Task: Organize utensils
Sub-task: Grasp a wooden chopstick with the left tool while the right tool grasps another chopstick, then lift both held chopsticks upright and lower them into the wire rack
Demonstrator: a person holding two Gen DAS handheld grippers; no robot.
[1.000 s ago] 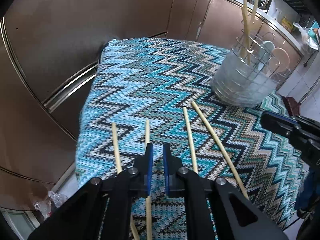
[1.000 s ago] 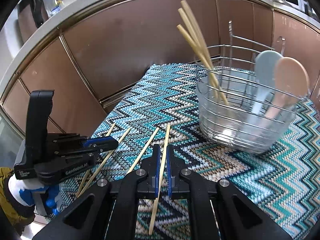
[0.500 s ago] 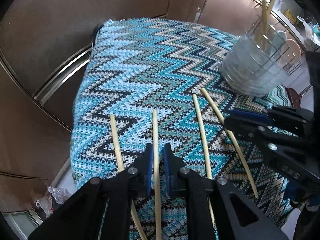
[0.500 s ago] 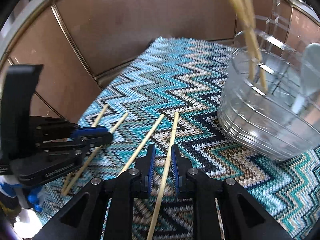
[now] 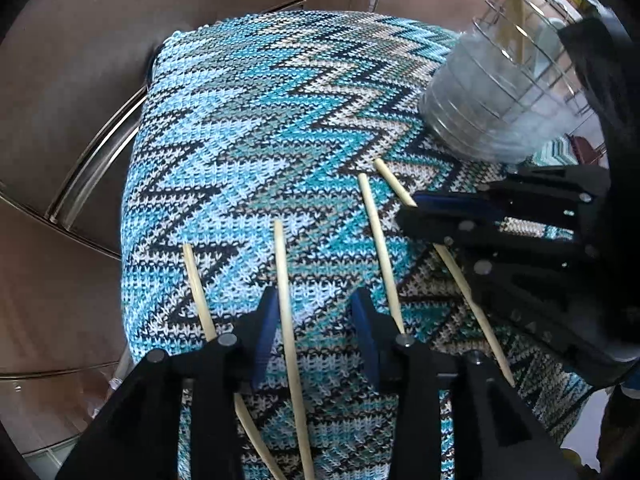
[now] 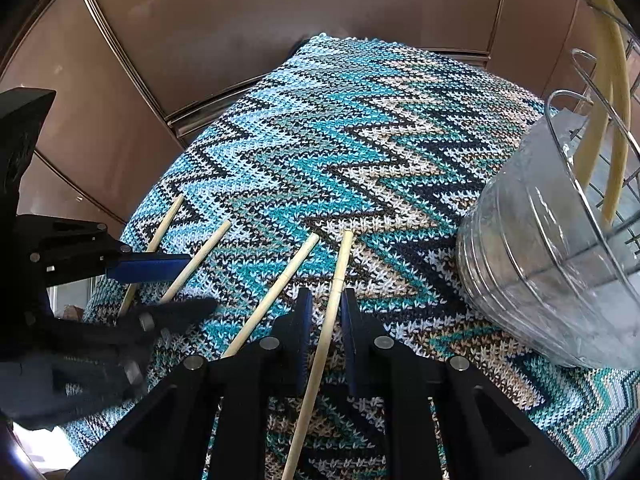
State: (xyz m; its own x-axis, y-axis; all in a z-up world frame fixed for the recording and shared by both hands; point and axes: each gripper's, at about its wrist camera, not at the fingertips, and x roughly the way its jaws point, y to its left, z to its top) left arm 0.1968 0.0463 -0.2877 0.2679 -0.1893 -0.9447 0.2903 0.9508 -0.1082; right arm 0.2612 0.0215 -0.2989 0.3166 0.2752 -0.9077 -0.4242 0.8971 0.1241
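Bamboo chopsticks: four pale sticks lie side by side on the zigzag cloth, tips toward 12 o'clock in both wrist views.
Zigzag cloth (image 5: 256,128): blue, teal, black and cream knit covering the table top.
Left gripper (image 5: 316,320): jaws stand wide apart, low over the cloth, straddling the second chopstick (image 5: 286,304), which lies nearer the left finger; no pad presses it.
First chopstick (image 5: 198,292): just outside the left gripper's left finger, at 9 o'clock of the second.
Third chopstick (image 5: 380,248): just outside that gripper's right finger, running under it.
Right gripper (image 6: 326,312): jaws stand at a narrow gap with the fourth chopstick (image 6: 340,272) between the blue pads; whether they pinch it I cannot tell.
Fourth chopstick, left wrist view (image 5: 394,188): crossed by the right gripper's fingers at 3 o'clock.
Utensil holder (image 6: 552,272): clear ribbed tub in a wire frame, standing on the cloth at 2 o'clock of both grippers, well apart from the loose sticks.
Chopsticks in holder (image 6: 612,112): several pale sticks already stand upright in it.
Cabinet fronts (image 6: 280,20): brown panels behind the table at 12 o'clock.
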